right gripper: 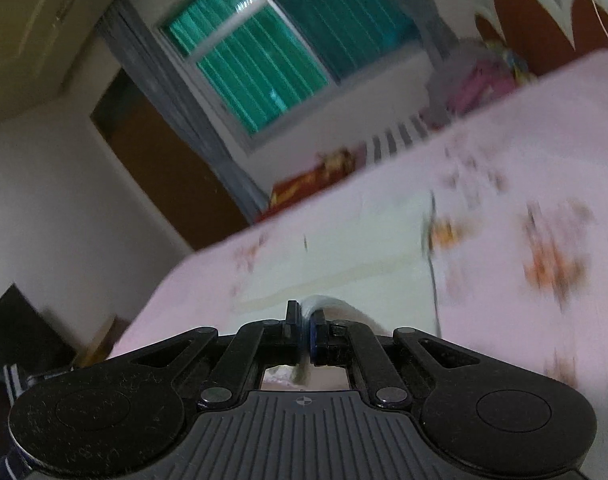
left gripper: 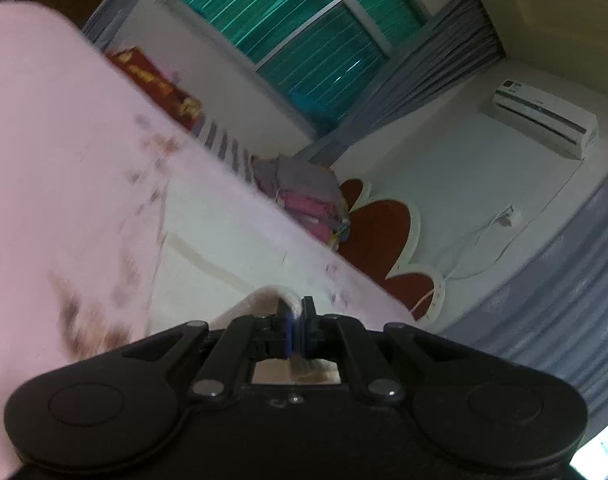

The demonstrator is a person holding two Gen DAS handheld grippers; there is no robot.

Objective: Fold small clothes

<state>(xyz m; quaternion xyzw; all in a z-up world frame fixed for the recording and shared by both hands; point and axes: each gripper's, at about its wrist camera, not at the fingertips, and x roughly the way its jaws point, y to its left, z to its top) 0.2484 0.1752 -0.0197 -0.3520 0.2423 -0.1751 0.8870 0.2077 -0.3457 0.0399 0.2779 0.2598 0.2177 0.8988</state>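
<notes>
A small cream-white garment [left gripper: 208, 264] lies spread on the pink floral bed sheet [left gripper: 44, 152]. My left gripper [left gripper: 295, 312] is shut on a bunched edge of that garment, and white cloth pokes up between its pads. In the right wrist view the same pale garment [right gripper: 344, 256] stretches out ahead on the sheet [right gripper: 524, 152]. My right gripper [right gripper: 304, 318] is shut on another edge of it, with a fold of white cloth curling out beside the right pad. Both views are blurred and tilted.
A pile of pink and grey clothes [left gripper: 308, 192] sits at the bed's far edge by the red and white headboard [left gripper: 380, 232]. A red patterned item [left gripper: 156, 80] lies under the green-blinded window [left gripper: 304, 28]. An air conditioner [left gripper: 544, 116] hangs on the wall.
</notes>
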